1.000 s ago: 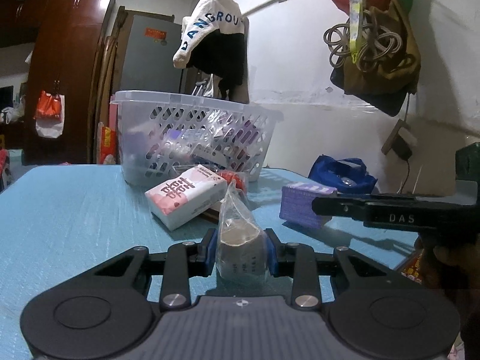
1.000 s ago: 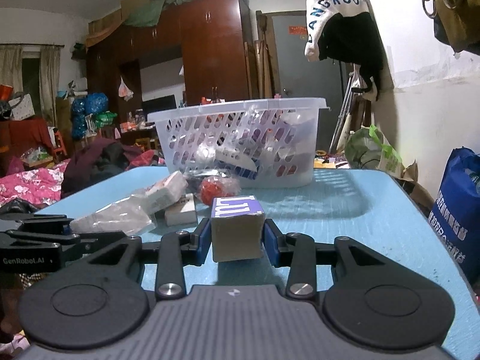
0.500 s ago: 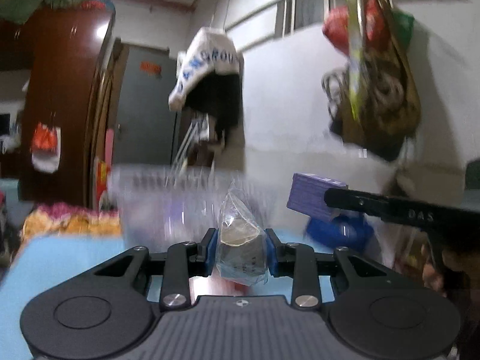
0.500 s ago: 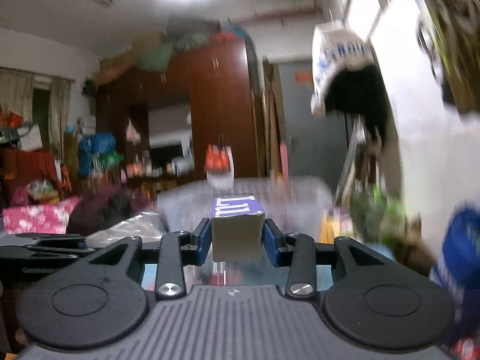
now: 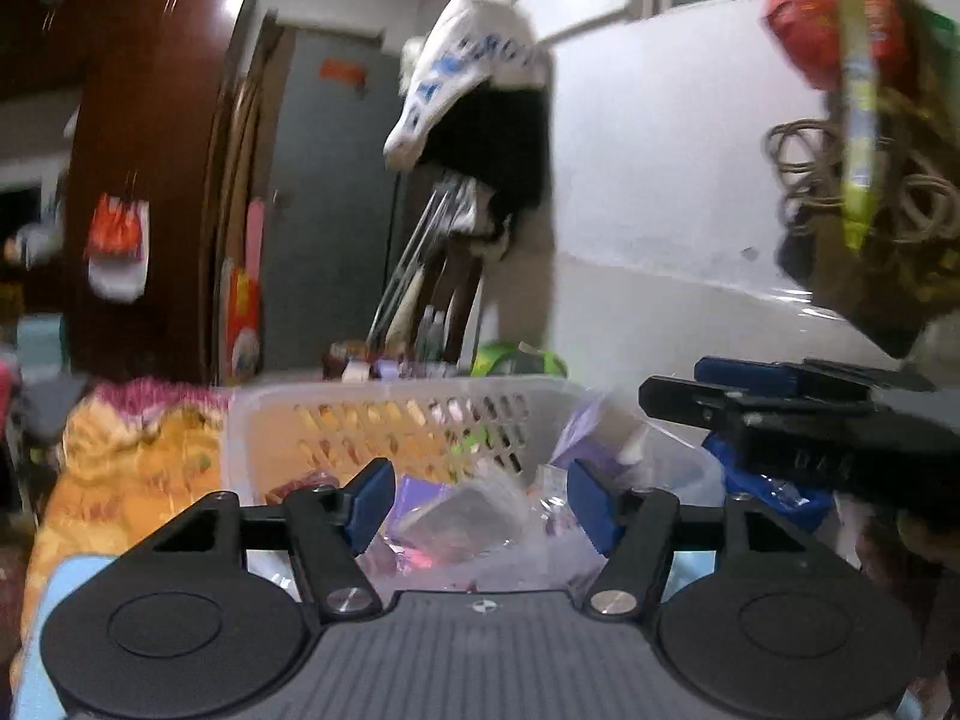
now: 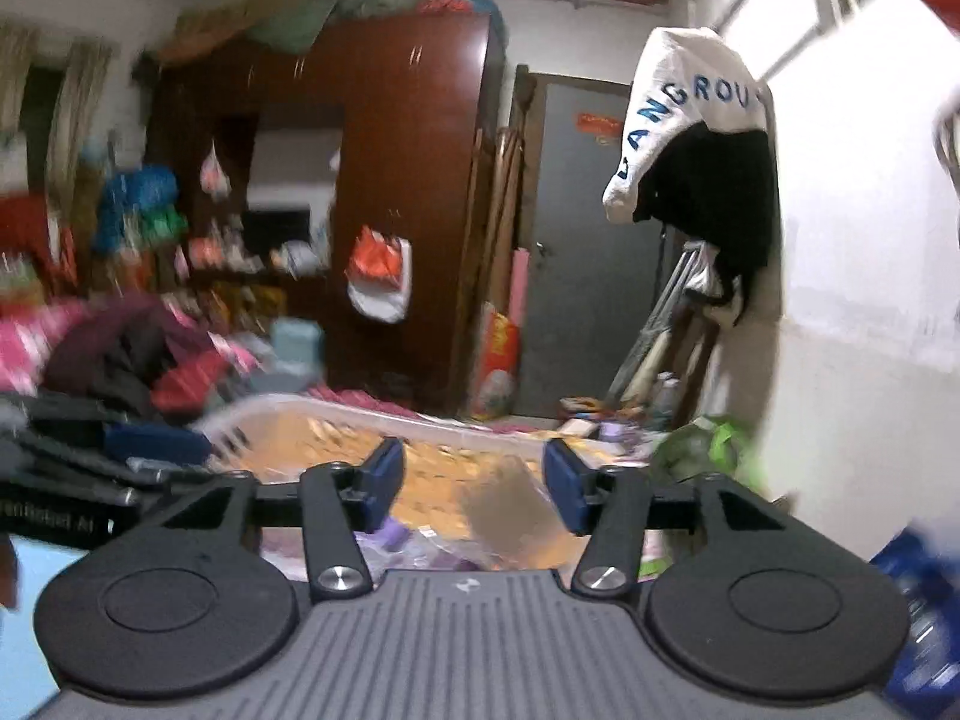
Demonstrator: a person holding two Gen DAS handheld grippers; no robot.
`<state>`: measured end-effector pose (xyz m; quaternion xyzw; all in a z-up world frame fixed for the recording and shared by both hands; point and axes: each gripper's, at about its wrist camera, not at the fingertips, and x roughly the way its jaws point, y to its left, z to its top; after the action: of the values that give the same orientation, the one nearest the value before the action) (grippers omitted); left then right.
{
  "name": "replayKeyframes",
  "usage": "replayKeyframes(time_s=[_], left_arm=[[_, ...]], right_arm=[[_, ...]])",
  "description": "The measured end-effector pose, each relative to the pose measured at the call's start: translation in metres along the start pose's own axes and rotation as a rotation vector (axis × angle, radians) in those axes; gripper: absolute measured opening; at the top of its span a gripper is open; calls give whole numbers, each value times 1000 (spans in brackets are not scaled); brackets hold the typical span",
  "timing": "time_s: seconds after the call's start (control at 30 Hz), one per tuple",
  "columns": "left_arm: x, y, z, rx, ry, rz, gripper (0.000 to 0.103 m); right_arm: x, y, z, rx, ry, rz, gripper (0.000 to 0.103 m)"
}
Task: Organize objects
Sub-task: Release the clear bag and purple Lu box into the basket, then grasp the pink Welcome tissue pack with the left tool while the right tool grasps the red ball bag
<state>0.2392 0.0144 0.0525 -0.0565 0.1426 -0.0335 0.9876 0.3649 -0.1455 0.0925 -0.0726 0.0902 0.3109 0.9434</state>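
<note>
Below both spread tools [image 5: 480, 501], basket [image 5: 396, 405] contents

Matte black on both the left gripper [image 5: 480, 501] and the right gripper [image 6: 474, 489], each with blue pads on the fingertips [image 5: 367, 501], angular black link arms and silver screws [image 5: 351, 599] at the pivots. Ribbed grey housing [image 6: 468, 654] at the base, flanked by two round black discs [image 6: 159, 600]. White lettering, blurred, along the black side.
</note>
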Motion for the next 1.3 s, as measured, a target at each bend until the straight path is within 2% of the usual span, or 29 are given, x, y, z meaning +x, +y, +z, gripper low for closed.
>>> replayKeyframes(time_s=[0.07, 0.1, 0.17, 0.27, 0.33, 0.43, 0.5, 0.57, 0.63, 0.8, 0.83, 0.87, 1.07, 1.2, 1.3], left_arm=[[-26, -6, -15, 20, -39, 7, 77], [-36, -8, -25, 35, -45, -4, 87], [-48, -13, -48, 74, -17, -24, 91], [-41, -16, -81, 108, 110, -35, 91], [-33, -20, -93, 114, 163, -29, 91], [-20, -24, -103, 151, 245, -16, 91], [-16, -21, -103, 140, 265, 16, 89], [-16, -9, -102, 81, 272, -11, 84], [-18, 0, -104, 58, 281, -19, 73], [-22, 10, -104, 41, 279, -53, 70], [-21, 10, -105, 28, 277, -71, 70], [-22, 13, -105, 12, 276, -99, 70], [-19, 18, -106, -21, 290, -167, 70], [-13, 18, -108, -42, 320, -197, 70], [-10, 17, -108, -44, 338, -200, 77]], right_arm=[[-24, -7, -10, 59, -23, 41, 80], [-37, -7, -19, 70, -32, 62, 85], [-52, -7, -37, 56, -15, 82, 95], [-49, -3, -70, 60, 96, 85, 97], [-41, -2, -93, 98, 177, 104, 97], [-27, -4, -106, 147, 231, 129, 97], [-18, 0, -105, 159, 256, 149, 97], [-9, 6, -103, 133, 283, 160, 90], [-5, 13, -106, 106, 311, 159, 79], [5, 19, -109, 116, 346, 214, 69], [9, 19, -112, 115, 354, 227, 56], [9, 20, -113, 116, 362, 242, 48], [-1, 20, -113, 108, 329, 222, 49], [4, 25, -112, 87, 346, 212, 50], [5, 29, -111, 71, 338, 195, 53]])
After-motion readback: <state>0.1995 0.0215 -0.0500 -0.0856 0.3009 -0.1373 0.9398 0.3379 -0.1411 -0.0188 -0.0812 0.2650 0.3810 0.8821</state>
